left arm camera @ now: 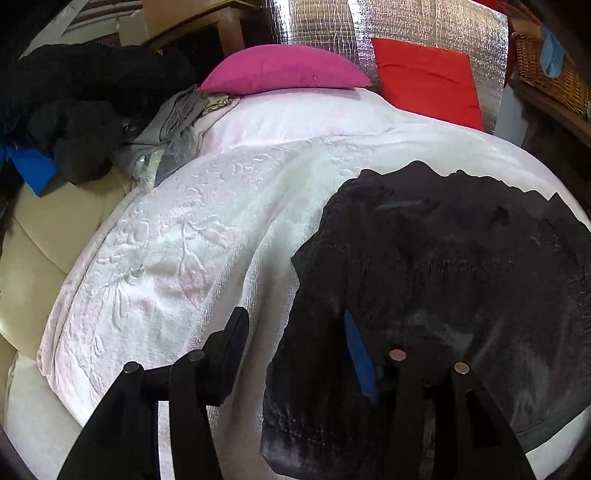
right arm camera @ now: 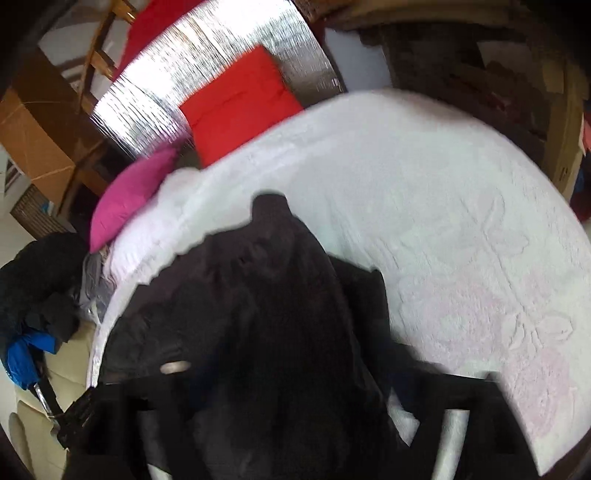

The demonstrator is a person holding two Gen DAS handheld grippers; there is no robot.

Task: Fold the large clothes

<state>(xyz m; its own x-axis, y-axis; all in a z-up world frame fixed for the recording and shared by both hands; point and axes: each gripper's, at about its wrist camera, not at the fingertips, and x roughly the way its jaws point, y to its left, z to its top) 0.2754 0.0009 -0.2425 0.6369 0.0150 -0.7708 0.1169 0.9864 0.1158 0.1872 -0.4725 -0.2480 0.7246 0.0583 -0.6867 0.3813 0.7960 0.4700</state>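
Observation:
A large dark grey garment [left arm camera: 443,288] lies spread on a white embossed bedcover [left arm camera: 177,258]. My left gripper [left arm camera: 295,339] is open over the garment's left edge; one finger [left arm camera: 236,332] is over the cover, the other, with a blue pad [left arm camera: 358,354], over the cloth. In the right wrist view, the garment [right arm camera: 266,314] is bunched up and drapes over my right gripper [right arm camera: 295,406]. The fingers are mostly hidden under the cloth and the view is blurred.
A pink cushion [left arm camera: 284,70] and a red cushion [left arm camera: 428,81] lie at the bed's far end against a silver foil sheet [left arm camera: 424,26]. Dark and grey clothes [left arm camera: 85,122] are piled at the left on a cream surface. A wicker basket [left arm camera: 546,70] stands at the right.

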